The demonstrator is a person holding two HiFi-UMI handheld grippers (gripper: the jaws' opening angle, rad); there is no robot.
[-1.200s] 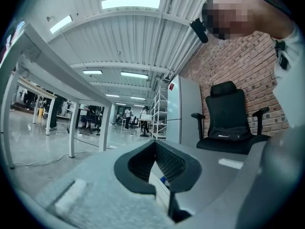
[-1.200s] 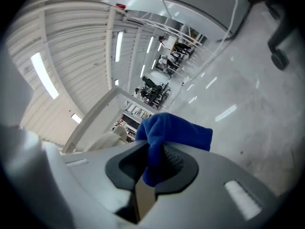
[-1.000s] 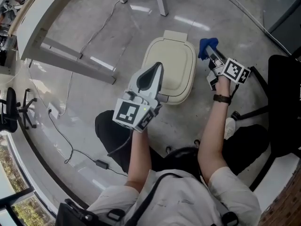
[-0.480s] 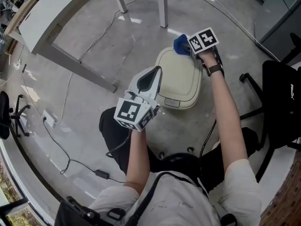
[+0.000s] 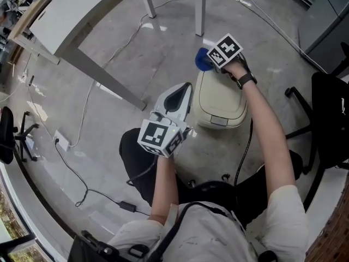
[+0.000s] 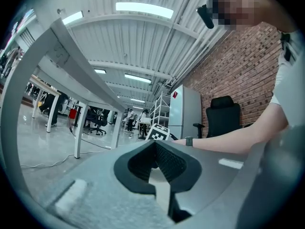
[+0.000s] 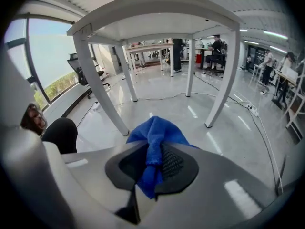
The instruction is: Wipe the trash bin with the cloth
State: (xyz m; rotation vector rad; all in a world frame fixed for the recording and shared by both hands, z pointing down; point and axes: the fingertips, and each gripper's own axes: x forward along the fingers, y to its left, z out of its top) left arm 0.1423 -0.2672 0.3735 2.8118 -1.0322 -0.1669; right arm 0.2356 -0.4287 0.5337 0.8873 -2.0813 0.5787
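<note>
A cream trash bin [image 5: 221, 100] with a closed lid stands on the grey floor, seen from above in the head view. My right gripper [image 5: 210, 60] is at the bin's far left corner, shut on a blue cloth [image 5: 202, 59]. In the right gripper view the blue cloth [image 7: 155, 132] bunches out from between the jaws of the right gripper [image 7: 155, 159]. My left gripper [image 5: 184, 90] hovers beside the bin's left side, apart from it. In the left gripper view the left gripper [image 6: 155, 161] is shut, with nothing in it.
A white table [image 5: 82, 15] with metal legs [image 5: 200, 7] stands beyond the bin. Cables [image 5: 82, 119] and a power adapter [image 5: 128, 206] lie on the floor at left. A black office chair [image 5: 327, 119] is at right, and the person's legs are just below the bin.
My right gripper has carried the blue cloth from the bin's right side across to its far left corner. The left gripper has stayed beside the bin's left side.
</note>
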